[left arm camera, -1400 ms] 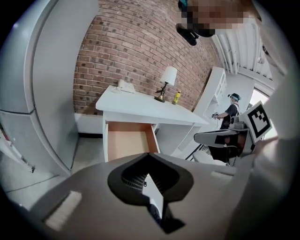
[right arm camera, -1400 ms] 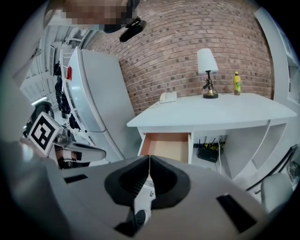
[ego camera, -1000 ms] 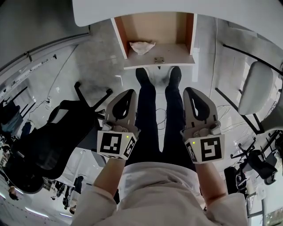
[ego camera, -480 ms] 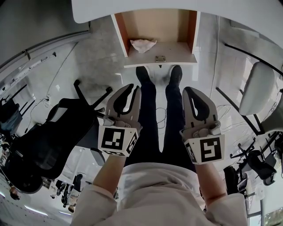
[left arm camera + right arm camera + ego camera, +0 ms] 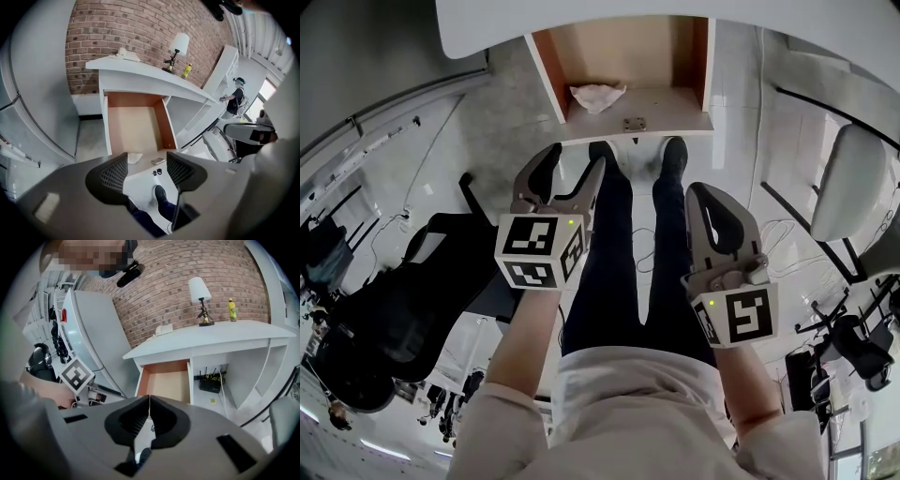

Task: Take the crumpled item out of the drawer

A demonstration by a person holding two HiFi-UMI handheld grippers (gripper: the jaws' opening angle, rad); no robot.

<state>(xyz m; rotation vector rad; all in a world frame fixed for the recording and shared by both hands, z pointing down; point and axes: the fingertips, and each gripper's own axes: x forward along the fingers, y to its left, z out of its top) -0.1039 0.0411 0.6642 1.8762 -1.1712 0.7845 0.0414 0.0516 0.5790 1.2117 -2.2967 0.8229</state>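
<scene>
A: What's changed since a second back?
B: The left claw (image 5: 575,159) has lifted and gone forward toward the drawer (image 5: 705,56). Its jaws, together then, are opening wide with nothing between them. The right claw (image 5: 701,192) hasn't shifted. It hangs low over the right leg, pinched closed and empty.
A: Which step is this?
B: The reach, I'd say. The item (image 5: 597,97) lies untouched in the drawer's near left corner, just behind the front panel (image 5: 637,127). The left claw is well short of it.
A: What does the next move need?
B: Carry the left claw on over the panel's rim. Then dip into that corner so one jaw comes down on each side of the item before closing. It looks soft and light, so a gentle pinch should do.
A: Anything in the path?
B: Not much. The drawer stands pulled out from under the white surface (image 5: 581,14), so there's room from above, and only the panel must be cleared. A black chair (image 5: 403,300) sits off left and a white chair (image 5: 853,187) off right, both well apart.
</scene>
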